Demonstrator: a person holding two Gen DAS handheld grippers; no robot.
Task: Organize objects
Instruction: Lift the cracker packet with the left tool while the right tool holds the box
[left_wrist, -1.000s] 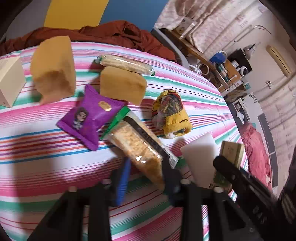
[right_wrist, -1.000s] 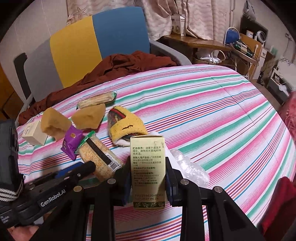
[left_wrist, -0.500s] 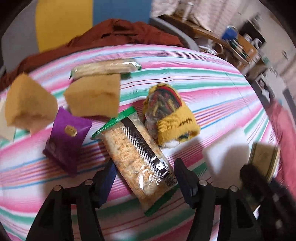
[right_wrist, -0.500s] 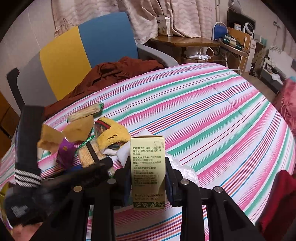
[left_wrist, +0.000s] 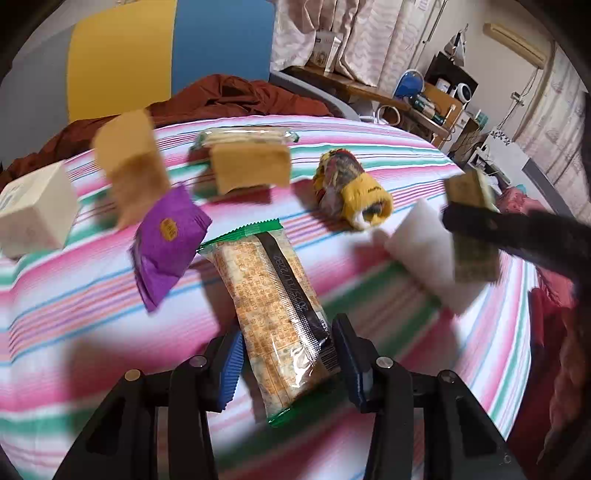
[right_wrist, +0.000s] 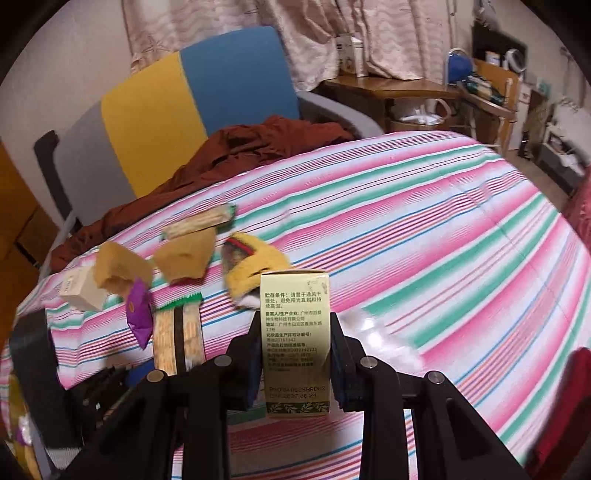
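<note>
**A:** Where's the cracker pack (left_wrist: 271, 306) from your left gripper (left_wrist: 288, 363)?

**B:** On the striped cloth (left_wrist: 74, 295), its near end right between your left jaws, which have just been closing. Its long axis runs away from you, along the fingers, so you're clamping across the narrow width. I can't tell if the pads press it yet.

**A:** And your right gripper (right_wrist: 295, 363)?

**B:** Clenched on the green box (right_wrist: 295, 343), upright, off to the right. The left is your nearer hand.

Warm dim indoor light, fisheye-bent dark corners, motion blur smearing the left wrist view
</note>
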